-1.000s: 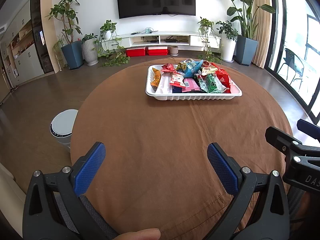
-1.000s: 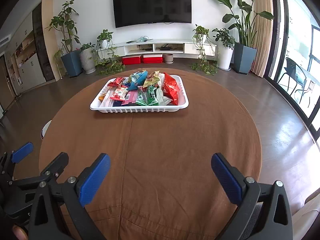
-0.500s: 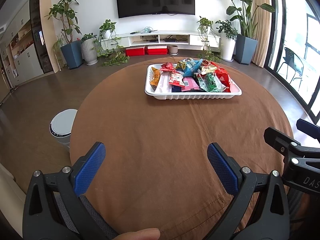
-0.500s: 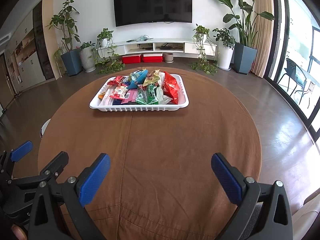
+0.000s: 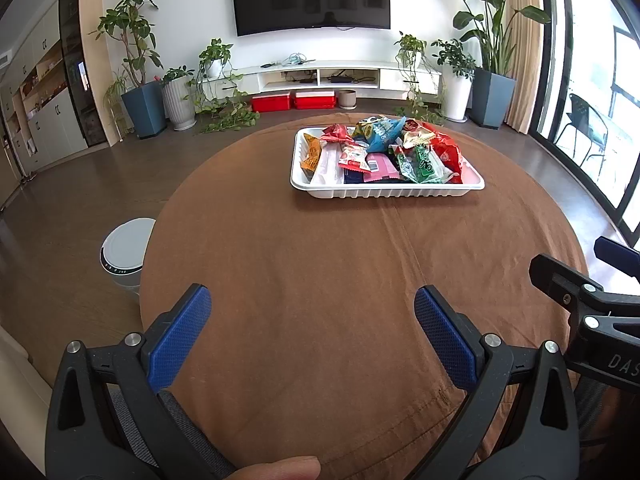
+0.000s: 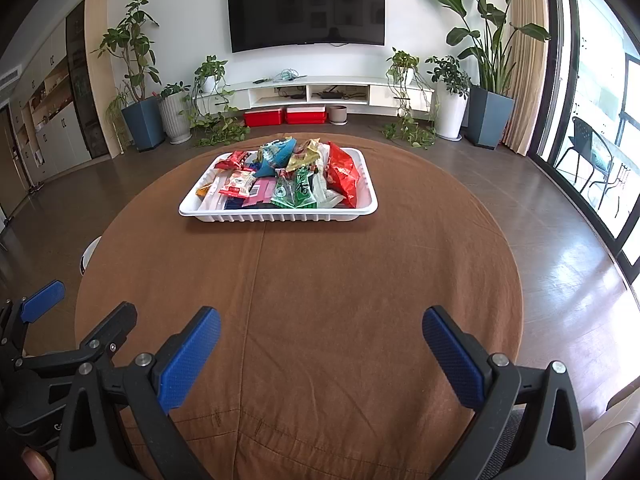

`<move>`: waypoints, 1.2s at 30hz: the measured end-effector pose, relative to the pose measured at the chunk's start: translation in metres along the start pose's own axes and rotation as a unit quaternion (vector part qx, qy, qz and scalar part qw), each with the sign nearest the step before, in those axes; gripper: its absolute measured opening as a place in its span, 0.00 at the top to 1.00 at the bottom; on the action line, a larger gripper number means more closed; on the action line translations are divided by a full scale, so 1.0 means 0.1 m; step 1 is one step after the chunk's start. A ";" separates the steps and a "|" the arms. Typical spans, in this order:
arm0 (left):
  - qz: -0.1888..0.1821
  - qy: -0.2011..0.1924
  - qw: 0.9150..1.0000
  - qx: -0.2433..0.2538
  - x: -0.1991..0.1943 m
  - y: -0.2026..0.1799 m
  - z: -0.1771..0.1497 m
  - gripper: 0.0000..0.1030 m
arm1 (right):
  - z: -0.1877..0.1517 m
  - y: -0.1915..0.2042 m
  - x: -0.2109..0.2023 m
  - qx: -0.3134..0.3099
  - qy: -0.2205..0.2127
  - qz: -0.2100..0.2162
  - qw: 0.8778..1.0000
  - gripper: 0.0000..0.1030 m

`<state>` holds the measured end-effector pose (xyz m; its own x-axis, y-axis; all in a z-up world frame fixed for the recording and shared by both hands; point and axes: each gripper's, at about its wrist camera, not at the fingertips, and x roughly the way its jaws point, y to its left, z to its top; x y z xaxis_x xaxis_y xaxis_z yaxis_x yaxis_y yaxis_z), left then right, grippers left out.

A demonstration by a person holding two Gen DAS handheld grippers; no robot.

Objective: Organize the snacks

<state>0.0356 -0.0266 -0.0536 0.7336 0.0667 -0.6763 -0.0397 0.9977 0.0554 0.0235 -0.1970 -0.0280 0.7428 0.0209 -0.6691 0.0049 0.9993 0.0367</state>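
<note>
Snacks (image 5: 384, 152) lie heaped in a white tray (image 5: 388, 192) on the far side of the brown round table (image 5: 320, 280), per my left view; my left gripper (image 5: 312, 312) hangs over the near edge, jaws wide, empty. Right view: same tray (image 6: 280, 216), my right gripper (image 6: 320, 332) likewise spread, holding nothing.

At the right edge of the left wrist view, the black body of the right gripper (image 5: 612, 292) carries the raised letters "DAS", cut off by the frame. The snack packets (image 5: 384, 152) in the white tray (image 5: 384, 192) bear printing too small to read.
</note>
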 end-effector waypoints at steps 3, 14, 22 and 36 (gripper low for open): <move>0.000 0.000 1.000 0.000 0.01 0.01 0.00 0.00 | -0.01 0.00 0.01 0.000 0.000 0.000 1.000 0.00; 0.001 0.000 1.000 0.000 0.01 0.00 0.00 0.00 | 0.00 0.00 0.00 0.000 0.001 0.000 1.000 0.00; 0.001 0.000 1.000 0.001 0.01 0.00 0.00 0.00 | 0.00 0.00 0.00 -0.001 0.001 -0.001 1.000 0.00; 0.000 0.001 1.000 0.001 0.01 0.02 -0.01 0.00 | 0.00 0.01 0.00 -0.002 0.002 0.000 1.000 0.00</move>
<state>0.0358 -0.0241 -0.0551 0.7326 0.0677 -0.6773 -0.0391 0.9976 0.0574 0.0233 -0.1962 -0.0280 0.7401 0.0206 -0.6722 0.0024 0.9994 0.0333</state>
